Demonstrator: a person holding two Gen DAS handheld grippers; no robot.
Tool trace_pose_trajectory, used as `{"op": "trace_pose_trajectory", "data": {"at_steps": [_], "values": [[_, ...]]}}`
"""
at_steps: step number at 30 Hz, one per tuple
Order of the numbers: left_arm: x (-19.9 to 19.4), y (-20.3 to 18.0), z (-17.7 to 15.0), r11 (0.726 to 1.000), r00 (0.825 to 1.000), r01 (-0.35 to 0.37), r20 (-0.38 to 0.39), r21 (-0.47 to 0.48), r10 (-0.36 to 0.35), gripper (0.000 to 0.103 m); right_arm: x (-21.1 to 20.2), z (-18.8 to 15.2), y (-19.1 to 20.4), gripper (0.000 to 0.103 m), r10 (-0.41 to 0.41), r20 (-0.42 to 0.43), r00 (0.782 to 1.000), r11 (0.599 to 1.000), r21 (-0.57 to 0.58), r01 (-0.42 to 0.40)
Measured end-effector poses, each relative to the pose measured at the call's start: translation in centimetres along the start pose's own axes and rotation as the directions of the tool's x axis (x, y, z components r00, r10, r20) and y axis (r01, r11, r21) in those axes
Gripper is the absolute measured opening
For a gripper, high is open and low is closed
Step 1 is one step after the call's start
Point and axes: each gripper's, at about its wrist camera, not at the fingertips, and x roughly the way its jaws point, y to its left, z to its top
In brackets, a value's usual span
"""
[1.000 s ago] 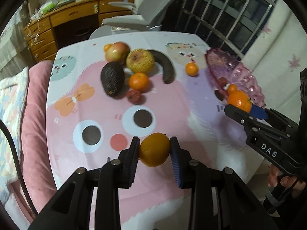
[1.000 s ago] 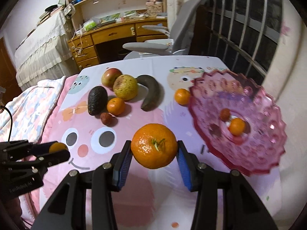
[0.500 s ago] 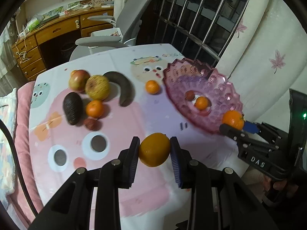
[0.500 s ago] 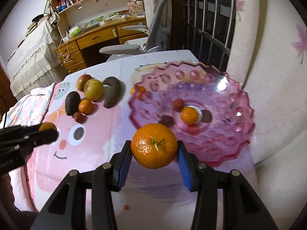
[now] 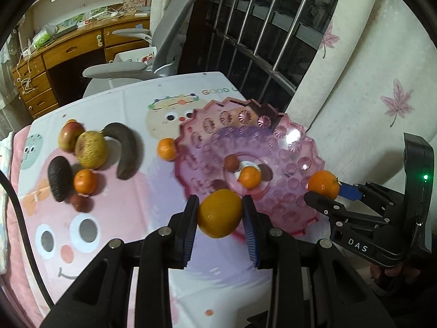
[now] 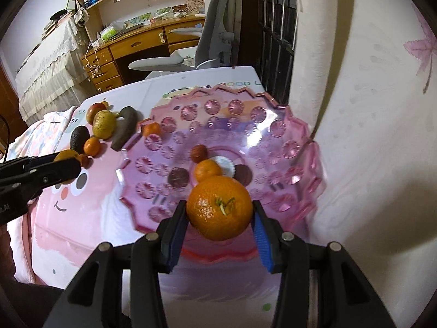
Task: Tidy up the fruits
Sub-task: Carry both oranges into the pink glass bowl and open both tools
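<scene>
My left gripper is shut on a smooth orange, held above the near-left rim of the pink glass dish. My right gripper is shut on a tangerine with a green stem, held over the near part of that pink glass dish. In the dish lie a small tangerine and a lychee. To the left on the cloth sit an apple, a yellow pear, a dark banana, an avocado, two tangerines and a lychee.
The table carries a pink cartoon cloth. A grey office chair and a wooden desk stand beyond its far edge. A barred window and a curtain close off the right side.
Both grippers have moved right across the table with their fruit, from over the cartoon face to over the pink dish. The grips stayed the same.
</scene>
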Motion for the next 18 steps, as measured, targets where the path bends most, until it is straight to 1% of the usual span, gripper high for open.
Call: {"op": "trace_pose_trajectory", "data": {"at_steps": [4, 8, 13, 18], "values": [[1.6, -1.3, 0.6, 1.0, 1.0, 0.006, -0.015, -0.003, -0.006, 0.03, 0.7, 0.4, -1.6, 0.046, -0.001, -0.02, 1.0, 1.0, -0.017, 0.0], [3.7, -2.1, 1.2, 1.0, 0.999, 0.013, -0.041, -0.018, -0.014, 0.03, 1.8, 0.6, -2.8, 0.046, 0.002, -0.059, 0.998, 0.999, -0.042, -0.004], [5.7, -2.6, 1.7, 1.0, 0.998, 0.019, -0.06, -0.024, -0.02, 0.03, 3.4, 1.1, -3.2, 0.046, 0.014, -0.105, 0.994, 0.996, -0.089, -0.024], [6.5, -2.7, 1.8, 0.999, 0.998, 0.022, -0.066, -0.032, -0.024, 0.032, 4.2, 1.3, -3.1, 0.046, 0.018, -0.127, 0.992, 0.992, -0.121, -0.034]]}}
